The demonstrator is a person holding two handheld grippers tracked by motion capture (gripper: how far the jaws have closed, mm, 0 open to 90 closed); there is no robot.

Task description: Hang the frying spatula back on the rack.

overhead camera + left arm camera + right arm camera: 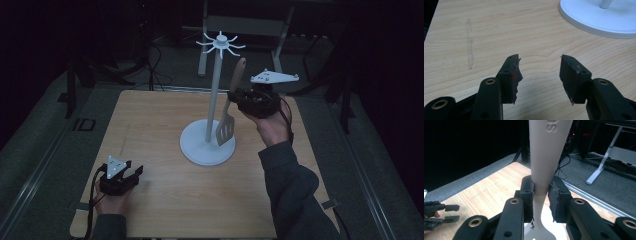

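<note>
Beige plastic slotted spatula (231,102), clamped upright in the right gripper (239,97), hangs just right of the white hook stand (214,95), handle below its hooks; left gripper (131,173) rests unclenched.

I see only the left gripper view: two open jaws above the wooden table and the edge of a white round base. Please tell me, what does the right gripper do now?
Observer: The right gripper is shut on a beige spatula, its pads pressing on the narrow part of the handle.
Operator: How is the spatula oriented?
Observer: Nearly upright, handle end up and slotted blade down, beside the pole of the white stand.
Operator: What is on top of this pole?
Observer: A ring of short white hooks, all bare; the handle end of the spatula is a little below and to the right of them in the high view.
</note>
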